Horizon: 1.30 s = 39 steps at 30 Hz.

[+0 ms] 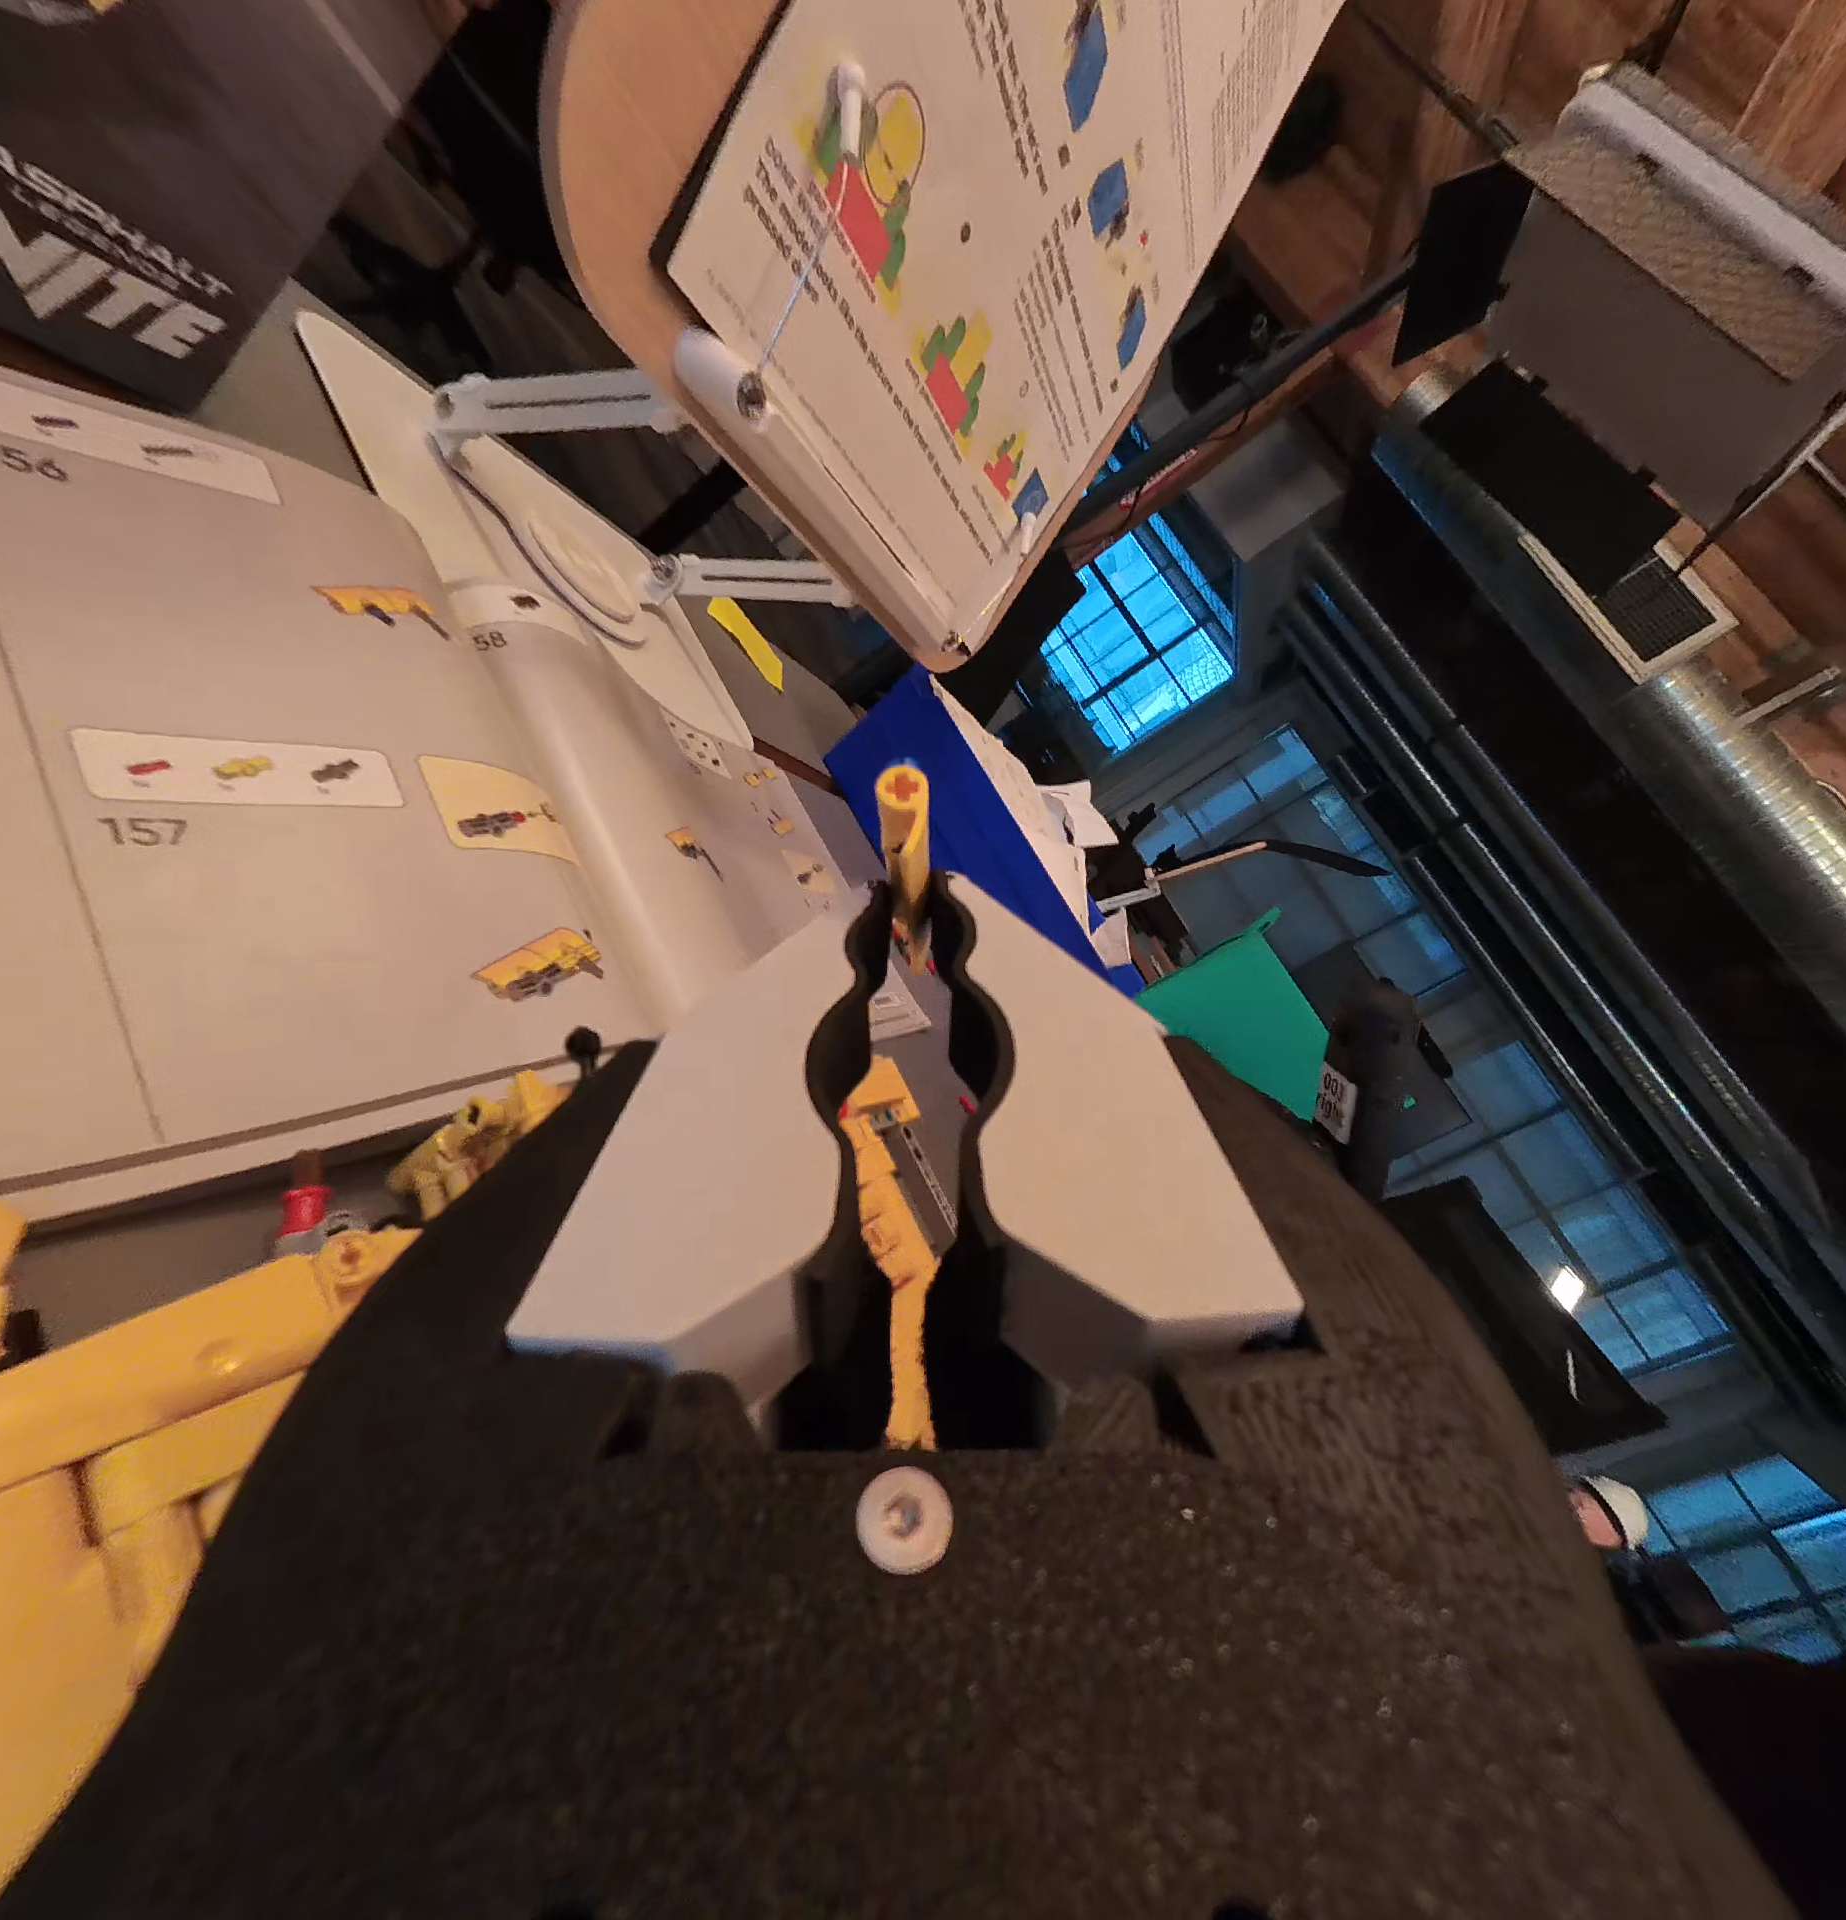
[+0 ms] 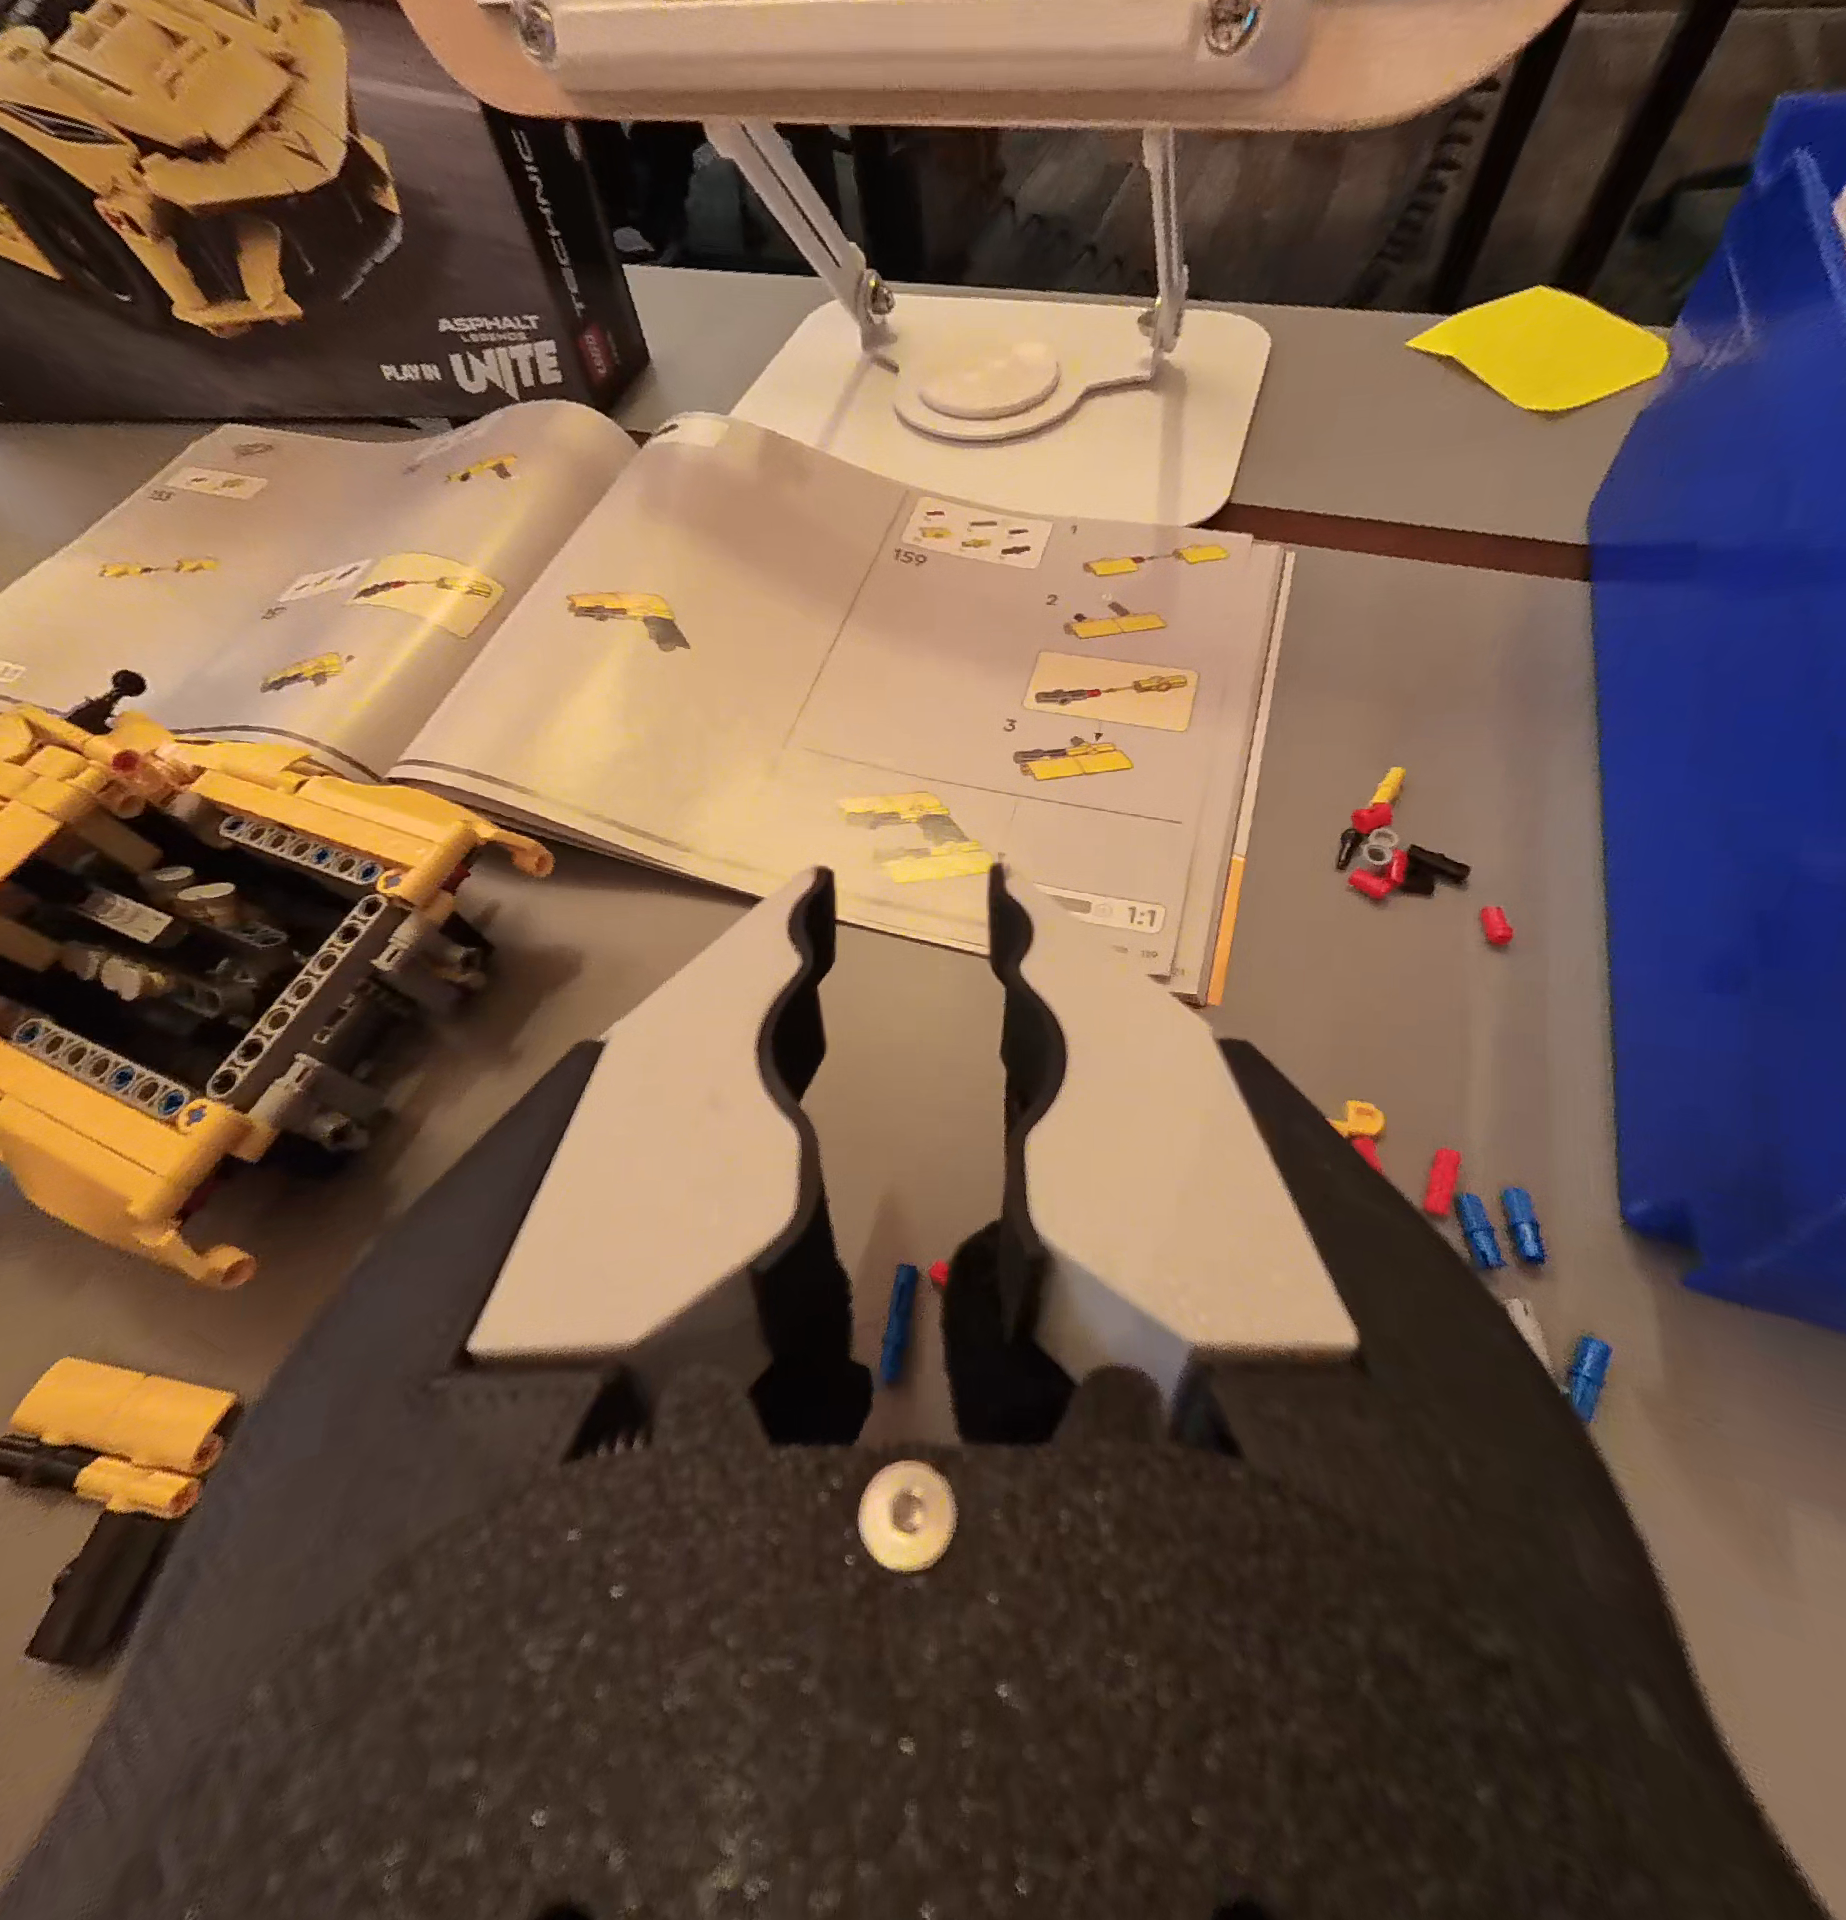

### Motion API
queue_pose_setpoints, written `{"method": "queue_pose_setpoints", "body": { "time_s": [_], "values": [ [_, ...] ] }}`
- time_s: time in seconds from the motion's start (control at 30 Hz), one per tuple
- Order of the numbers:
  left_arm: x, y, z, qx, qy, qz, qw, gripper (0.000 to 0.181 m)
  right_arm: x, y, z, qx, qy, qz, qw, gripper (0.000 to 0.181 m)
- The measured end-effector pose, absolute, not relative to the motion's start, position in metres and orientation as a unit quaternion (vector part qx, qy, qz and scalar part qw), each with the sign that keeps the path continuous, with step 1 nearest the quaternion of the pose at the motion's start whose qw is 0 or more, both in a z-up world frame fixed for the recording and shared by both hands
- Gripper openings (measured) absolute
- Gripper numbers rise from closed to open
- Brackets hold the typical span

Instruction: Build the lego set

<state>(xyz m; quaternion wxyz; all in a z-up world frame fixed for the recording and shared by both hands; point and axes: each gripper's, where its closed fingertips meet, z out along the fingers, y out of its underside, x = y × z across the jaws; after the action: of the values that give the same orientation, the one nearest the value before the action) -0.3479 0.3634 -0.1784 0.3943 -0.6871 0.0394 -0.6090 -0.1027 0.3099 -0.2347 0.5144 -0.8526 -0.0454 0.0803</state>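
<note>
Pinching a yellow axle piece (image 1: 903, 852) — left gripper (image 1: 911, 904), right gripper (image 2: 911, 883) jaws apart, empty

We are rolling the left gripper (image 1: 914, 914) steeply sideways, its fingertips pinching together on a thin yellow piece | we are holding the right gripper (image 2: 908, 883) level, angled downward, jaws parted and empty.

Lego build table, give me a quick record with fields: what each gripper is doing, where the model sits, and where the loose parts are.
left gripper: shut on yellow axle connector, raised off the table
right gripper: jaws open, empty, above instruction booklet
yellow car model: on table, left of booklet
loose pins: scattered right of booklet, near blue bin
</note>
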Motion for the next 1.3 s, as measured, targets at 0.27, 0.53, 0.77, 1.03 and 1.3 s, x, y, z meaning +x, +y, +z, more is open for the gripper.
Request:
{"method": "queue_pose_setpoints", "body": {
  "time_s": [0.27,0.53,0.77,1.03,1.3],
  "values": [
    [-0.344,0.357,-0.175,-0.683,0.051,-0.614,0.393,0.007,-0.117,0.309,-0.232,-0.846,-0.063,0.114,0.517,0.026],
    [-0.328,0.342,-0.171,-0.676,0.096,-0.625,0.378,0.006,-0.129,0.307,-0.225,-0.834,-0.086,0.144,0.525,0.021],
    [-0.279,0.264,-0.145,-0.59,0.227,-0.721,0.282,0.006,-0.238,0.256,-0.148,-0.666,-0.201,0.47,0.543,0.03],
    [-0.259,0.232,-0.146,-0.569,0.258,-0.743,0.241,0.006,-0.265,0.242,-0.143,-0.651,-0.218,0.514,0.514,0.016],
    [-0.255,0.23,-0.153,-0.58,0.315,-0.694,0.289,0.017,-0.251,0.236,-0.149,-0.665,-0.217,0.554,0.451,0.004]
  ]
}}
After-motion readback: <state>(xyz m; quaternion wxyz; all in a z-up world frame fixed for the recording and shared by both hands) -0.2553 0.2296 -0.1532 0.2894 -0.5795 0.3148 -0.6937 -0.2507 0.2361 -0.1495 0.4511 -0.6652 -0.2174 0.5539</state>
